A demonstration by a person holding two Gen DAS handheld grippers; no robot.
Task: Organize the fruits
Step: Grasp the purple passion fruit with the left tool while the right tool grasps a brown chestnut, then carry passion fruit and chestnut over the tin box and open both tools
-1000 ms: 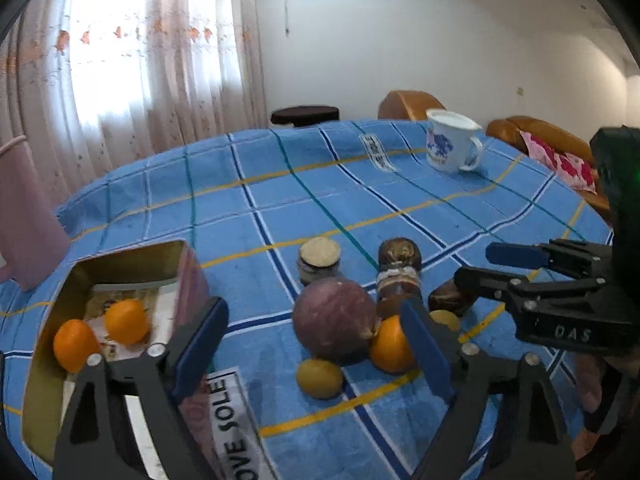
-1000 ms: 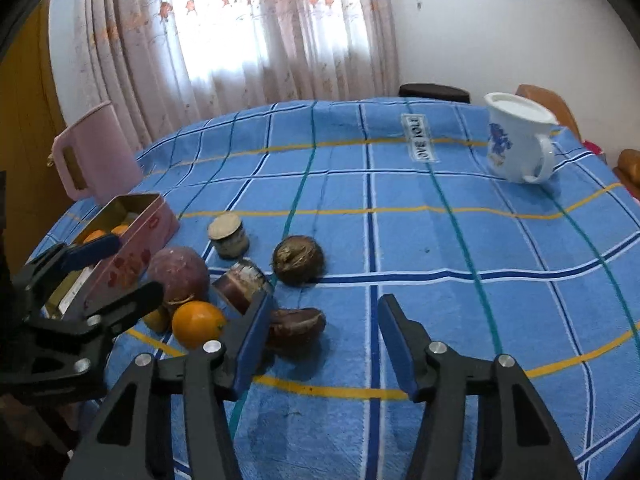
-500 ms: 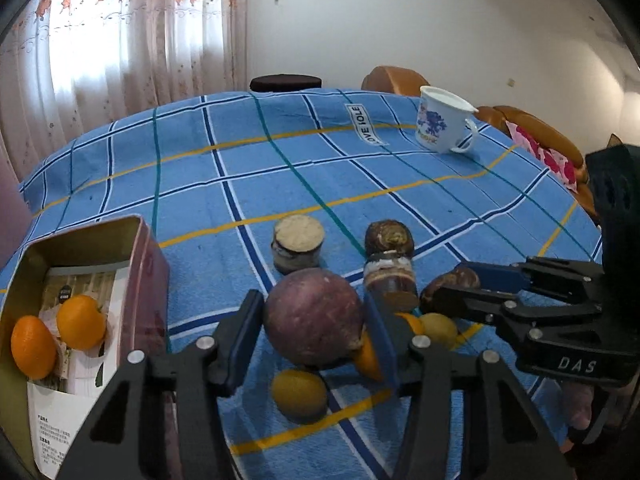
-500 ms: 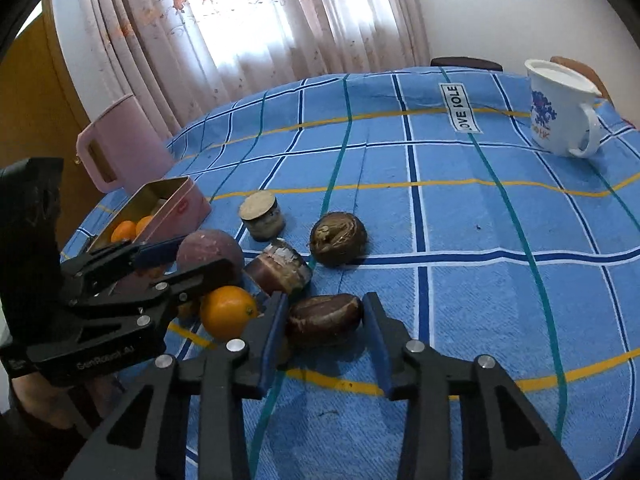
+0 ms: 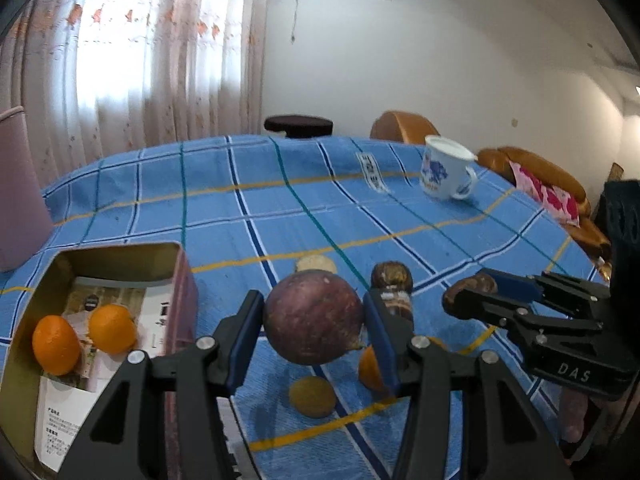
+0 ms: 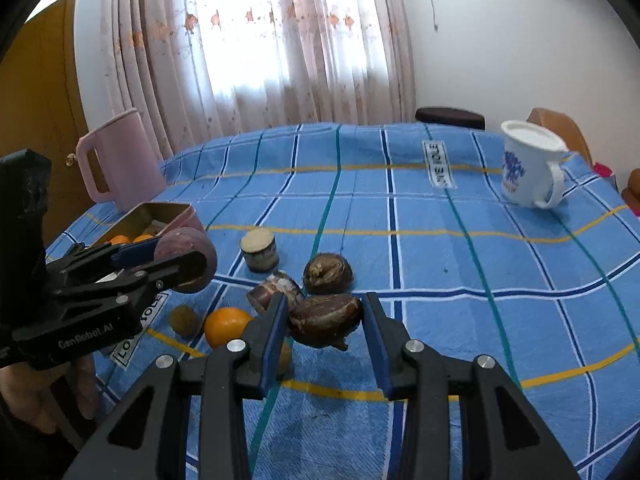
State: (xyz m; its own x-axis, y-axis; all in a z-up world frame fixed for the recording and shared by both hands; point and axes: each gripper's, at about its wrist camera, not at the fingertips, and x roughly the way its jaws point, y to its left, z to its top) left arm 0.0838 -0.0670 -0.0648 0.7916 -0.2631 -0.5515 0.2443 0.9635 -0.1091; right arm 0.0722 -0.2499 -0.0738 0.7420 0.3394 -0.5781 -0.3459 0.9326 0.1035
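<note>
My left gripper is shut on a large round purple fruit and holds it above the blue checked cloth; it also shows in the right wrist view. My right gripper is shut on a dark brown wrinkled fruit, lifted off the cloth. An orange, a small yellow-brown fruit and another brown fruit lie on the cloth. An open tin box at the left holds two oranges.
A small cork-lidded jar stands and a second jar lies among the fruit. A pink jug stands behind the tin. A white mug stands at the far right. Chairs and a sofa are beyond the table.
Both grippers closed on their fruit and lifted: the left raised the purple fruit, the right raised the brown fruit off the cloth.
</note>
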